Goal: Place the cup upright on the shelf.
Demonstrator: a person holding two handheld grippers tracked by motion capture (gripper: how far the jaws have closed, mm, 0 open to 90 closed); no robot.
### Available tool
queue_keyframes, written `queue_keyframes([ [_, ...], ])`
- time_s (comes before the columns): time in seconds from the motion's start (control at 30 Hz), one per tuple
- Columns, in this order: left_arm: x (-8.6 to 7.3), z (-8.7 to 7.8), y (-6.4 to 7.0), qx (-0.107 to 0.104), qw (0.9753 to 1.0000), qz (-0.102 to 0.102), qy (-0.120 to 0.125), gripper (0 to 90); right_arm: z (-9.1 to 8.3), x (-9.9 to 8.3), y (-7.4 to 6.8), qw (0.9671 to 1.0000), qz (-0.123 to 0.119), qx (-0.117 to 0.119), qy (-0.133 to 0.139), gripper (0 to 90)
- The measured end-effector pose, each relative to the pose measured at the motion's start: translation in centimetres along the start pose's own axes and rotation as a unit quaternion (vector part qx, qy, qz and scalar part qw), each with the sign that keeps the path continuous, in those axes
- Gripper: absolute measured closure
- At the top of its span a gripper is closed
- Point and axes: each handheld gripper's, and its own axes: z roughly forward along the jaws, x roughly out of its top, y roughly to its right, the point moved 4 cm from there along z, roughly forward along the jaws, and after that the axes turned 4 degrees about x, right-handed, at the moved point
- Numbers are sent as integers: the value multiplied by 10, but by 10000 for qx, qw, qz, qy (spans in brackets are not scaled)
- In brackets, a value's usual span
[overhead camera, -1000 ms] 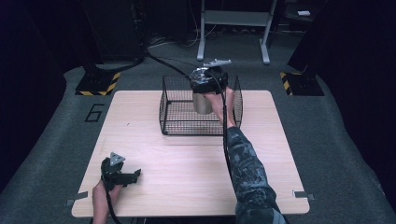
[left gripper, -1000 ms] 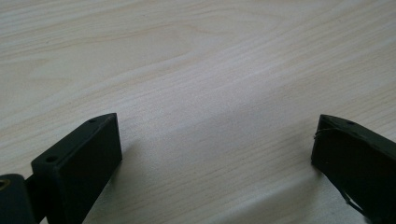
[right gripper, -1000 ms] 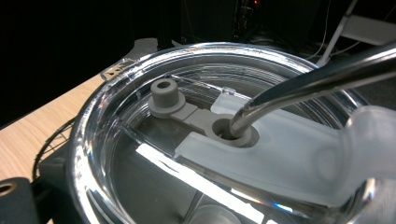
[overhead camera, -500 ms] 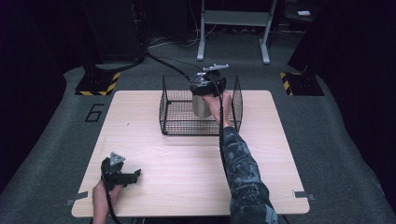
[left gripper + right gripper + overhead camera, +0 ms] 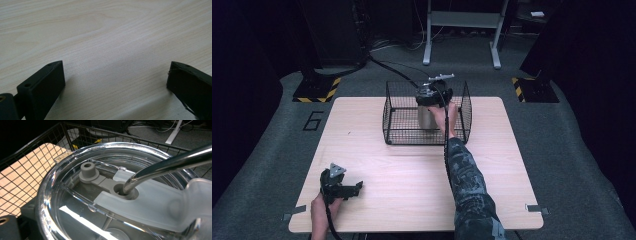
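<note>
Pale wood table (image 5: 412,165), one, on grey carpet. Near edge: left gripper (image 5: 343,189), jaws spread wide, nothing between them, low over bare tabletop. Farther back: one black wire basket (image 5: 398,131); inside stands one metal tumbler (image 5: 426,118) with clear lid (image 5: 75,195) and one metal straw (image 5: 162,166). Right gripper (image 5: 432,96) at the tumbler's top; grip state cannot be judged. Floor beside table: painted "6" (image 5: 314,120). Two yellow-black striped markers (image 5: 317,90) beyond.

Clear tumbler lid (image 5: 82,202) up close, metal straw (image 5: 170,163) through its hole, wire basket (image 5: 37,152) behind
</note>
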Motion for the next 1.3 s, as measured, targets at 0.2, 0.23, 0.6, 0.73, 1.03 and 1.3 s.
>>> queue_keyframes([
  [0.2, 0, 0, 0, 2, 10000, -8, 0, 15, 7, -2, 1, 9999, -111, -39, -82, 33],
  [0.23, 0, 0, 0, 2, 10000, -3, -2, 15, 8, -3, 1, 9999, -101, -45, -102, 33],
  [0.6, 0, 0, 1, -18, 10000, -84, 1, 15, 15, -8, 7, 9994, -136, -105, -289, 33],
  [0.73, 0, 0, 1, -12, 10000, -48, -1, 15, 14, -10, 6, 9990, -152, -71, -419, 32],
  [1.03, 0, 0, 0, 2, 10000, -37, 21, 15, 1, -24, 7, 9989, -215, 47, -421, 32],
  [1.3, 0, 0, -1, 7, 10000, 22, 5, 15, 2, -21, 4, 9989, -174, -71, -434, 29],
])
